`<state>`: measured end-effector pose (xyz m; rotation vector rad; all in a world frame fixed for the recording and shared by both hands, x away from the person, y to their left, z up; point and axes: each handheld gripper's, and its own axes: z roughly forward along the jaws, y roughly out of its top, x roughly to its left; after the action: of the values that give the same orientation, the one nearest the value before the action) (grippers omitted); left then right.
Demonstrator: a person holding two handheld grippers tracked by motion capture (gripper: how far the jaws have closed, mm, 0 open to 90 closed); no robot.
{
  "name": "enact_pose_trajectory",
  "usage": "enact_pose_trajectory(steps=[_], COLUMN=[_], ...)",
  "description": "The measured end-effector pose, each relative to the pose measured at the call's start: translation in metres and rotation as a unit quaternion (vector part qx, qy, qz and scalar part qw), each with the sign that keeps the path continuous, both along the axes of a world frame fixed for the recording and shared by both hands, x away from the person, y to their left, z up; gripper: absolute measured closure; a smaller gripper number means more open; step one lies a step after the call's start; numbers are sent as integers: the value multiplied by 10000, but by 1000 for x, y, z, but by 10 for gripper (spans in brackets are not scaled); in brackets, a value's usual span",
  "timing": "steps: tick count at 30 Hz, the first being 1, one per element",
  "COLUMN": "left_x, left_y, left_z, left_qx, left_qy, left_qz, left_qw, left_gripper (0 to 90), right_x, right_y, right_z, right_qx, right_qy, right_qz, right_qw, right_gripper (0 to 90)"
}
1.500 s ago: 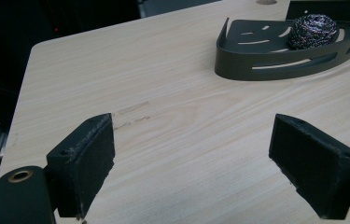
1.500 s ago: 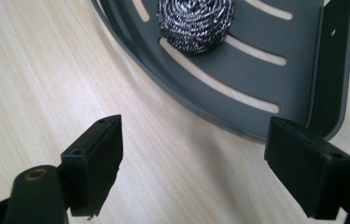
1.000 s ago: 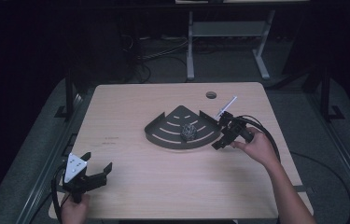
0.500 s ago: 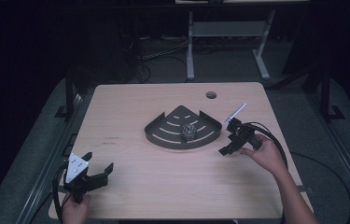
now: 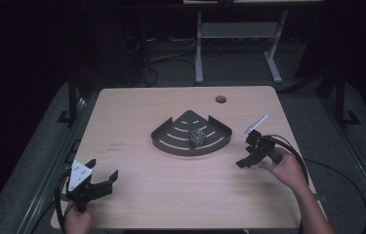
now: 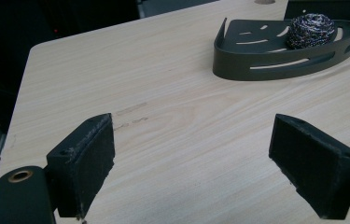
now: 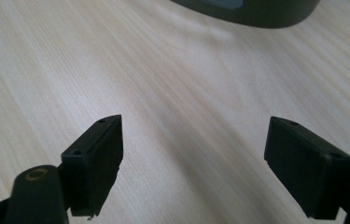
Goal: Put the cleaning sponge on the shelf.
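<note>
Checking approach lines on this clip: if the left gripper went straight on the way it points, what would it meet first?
Probably the dark corner tray. The left gripper stands open over bare table, and the tray with the steel scrubber lies ahead, slightly right of its line, so it might graze past.

Left gripper (image 6: pixel 193 158) held low over the pale wooden table (image 6: pixel 163 116), its two black jaws spread wide with nothing between them, ahead and to its right a dark slotted corner tray (image 6: pixel 266 65), a metal scouring ball (image 6: pixel 311 30) resting inside it
</note>
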<state>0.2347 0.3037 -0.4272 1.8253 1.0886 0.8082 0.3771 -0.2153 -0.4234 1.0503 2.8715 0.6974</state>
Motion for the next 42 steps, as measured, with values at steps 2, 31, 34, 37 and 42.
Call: enact_pose_trajectory(steps=[2,31,34,37,42], left_x=[0,-1,-1,0,0], left_y=[0,-1,-1,-2,-3], left_z=[0,0,1,0,0], left_qx=[3,28,28,44,32], left_qy=[6,-1,-8,-5,4], left_qz=[2,-16,-21,-37,-37], left_qw=[10000,10000,10000,10000,10000], left_gripper=[138,137,138,137,137], right_x=[-3,-44,-48,-53,-59], right_y=[-2,-23,-24,-26,-28], right_z=[0,-15,-16,-17,-19], right_qx=[27,200,202,230,268], right_qy=[8,-106,-135,-166,-201], right_qz=[-15,-89,-86,-87,-104], right_qw=[10000,9997,9997,9996,9994], right_gripper=[190,193,194,196,196])
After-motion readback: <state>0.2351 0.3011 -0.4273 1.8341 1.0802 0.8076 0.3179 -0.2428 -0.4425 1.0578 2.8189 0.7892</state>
